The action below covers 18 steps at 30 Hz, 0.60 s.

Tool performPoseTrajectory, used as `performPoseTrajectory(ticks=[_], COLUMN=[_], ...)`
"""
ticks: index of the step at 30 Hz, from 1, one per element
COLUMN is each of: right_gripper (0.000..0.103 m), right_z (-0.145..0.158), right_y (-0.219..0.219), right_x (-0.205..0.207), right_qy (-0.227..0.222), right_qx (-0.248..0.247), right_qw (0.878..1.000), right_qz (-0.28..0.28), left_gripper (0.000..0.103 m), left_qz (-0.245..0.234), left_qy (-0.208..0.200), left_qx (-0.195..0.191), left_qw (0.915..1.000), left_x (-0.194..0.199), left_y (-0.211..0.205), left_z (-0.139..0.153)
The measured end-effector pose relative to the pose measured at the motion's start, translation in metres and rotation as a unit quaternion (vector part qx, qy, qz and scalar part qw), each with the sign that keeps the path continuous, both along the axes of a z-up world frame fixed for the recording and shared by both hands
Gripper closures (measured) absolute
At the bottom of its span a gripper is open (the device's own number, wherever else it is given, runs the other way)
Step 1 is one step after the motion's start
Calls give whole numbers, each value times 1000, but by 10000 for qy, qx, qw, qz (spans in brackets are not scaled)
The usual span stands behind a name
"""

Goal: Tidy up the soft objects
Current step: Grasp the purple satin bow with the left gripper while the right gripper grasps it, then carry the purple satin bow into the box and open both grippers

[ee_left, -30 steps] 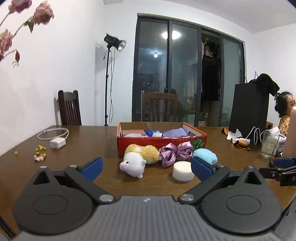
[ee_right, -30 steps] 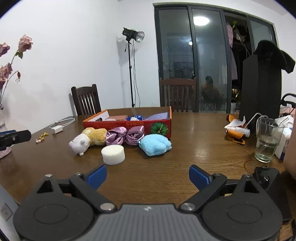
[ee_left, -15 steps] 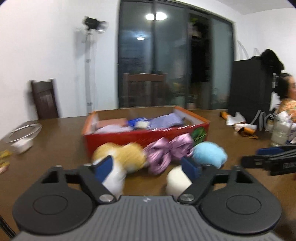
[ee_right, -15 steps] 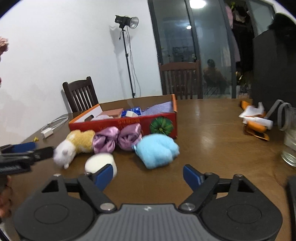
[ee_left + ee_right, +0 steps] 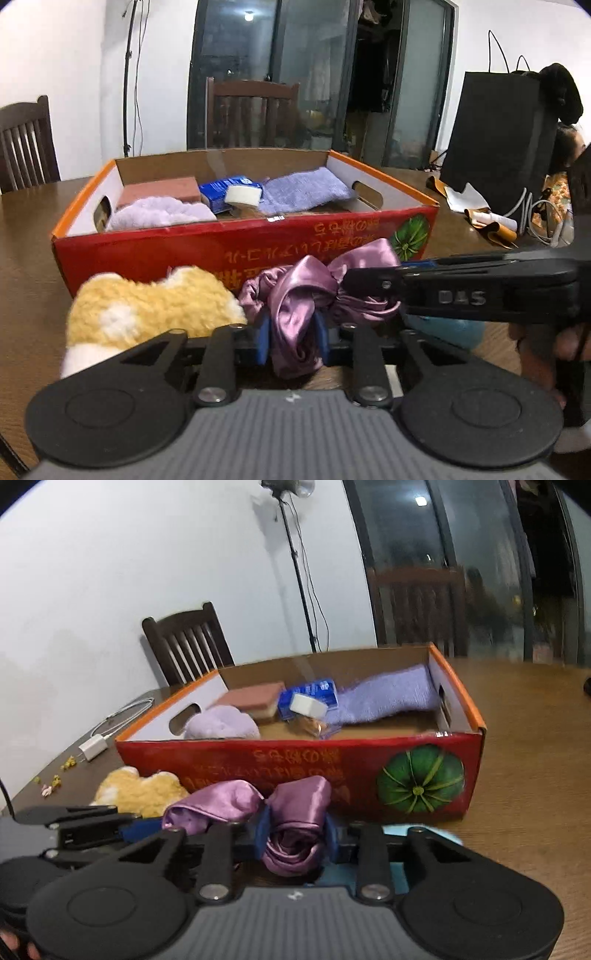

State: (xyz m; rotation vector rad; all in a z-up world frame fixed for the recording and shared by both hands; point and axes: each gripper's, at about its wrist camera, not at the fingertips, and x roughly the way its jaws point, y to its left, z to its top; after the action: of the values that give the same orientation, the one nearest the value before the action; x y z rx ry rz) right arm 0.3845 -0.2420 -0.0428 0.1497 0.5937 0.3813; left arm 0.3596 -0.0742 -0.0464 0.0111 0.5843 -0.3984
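A purple satin bow (image 5: 295, 291) lies on the table against the front of the red cardboard box (image 5: 221, 254). My left gripper (image 5: 291, 336) is closing, and its blue pads press on the bow's left loop. My right gripper (image 5: 295, 832) is also closing, its pads pinching the bow's (image 5: 295, 805) right loop. In the left wrist view the right gripper (image 5: 354, 284) reaches in from the right. A yellow plush toy (image 5: 147, 314) lies left of the bow. A light blue plush (image 5: 450, 332) lies on the right, half hidden under the right gripper.
The box (image 5: 258, 760) holds a lilac towel (image 5: 303, 188), a pink sponge (image 5: 159, 188), a blue packet (image 5: 229, 184) and a white sponge (image 5: 243, 194). A black bag (image 5: 502, 140) and cables stand at the right, where a person (image 5: 565, 155) sits. A white charger (image 5: 94, 747) lies left.
Both grippers have moved forward and down to the box front. Their jaws, wide open before, have closed onto the purple satin bow, one on each loop.
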Motion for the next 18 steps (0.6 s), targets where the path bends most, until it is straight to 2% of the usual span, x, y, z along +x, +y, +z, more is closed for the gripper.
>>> performPoseTrajectory(ticks=[3,6,8,10,12,15,16,18], right_gripper=[84,86,86,87,87,87,87,87], right_z=[-2,1,6,14,31,62,70,79], right_y=[3,3,2,2,1,-3,-5,-5], right_x=[-4,-8,-9,-13,-29,-74,-89,-125], right_qy=[-94,-185,-215,-379,-569,-926,-960,-1046], right_qx=[-35,-37,-16,46,-29,132,210,182], right_qw=[9999,9998,9998,9993,9983,9955,9947,9928], right_qz=[-32,11,14,16,-104,171,314,546], left_gripper=[90,91,91,92,92,92,92,92], left_qz=[132,60,-56,108,251,275,274,209], left_qy=[91,58,-149,-413,-634,-838,-796,-408], left_qx=[-232,-322,-390,-444,-701,-1161,-1259,-1564], left_qw=[9996,9994,9991,9981,9952,9893,9885,9866], left_x=[3,4,1,-9,-31,-83,-99,-125], left_y=[8,10,8,9,17,34,38,46], left_z=[1,4,11,24,45,69,71,67])
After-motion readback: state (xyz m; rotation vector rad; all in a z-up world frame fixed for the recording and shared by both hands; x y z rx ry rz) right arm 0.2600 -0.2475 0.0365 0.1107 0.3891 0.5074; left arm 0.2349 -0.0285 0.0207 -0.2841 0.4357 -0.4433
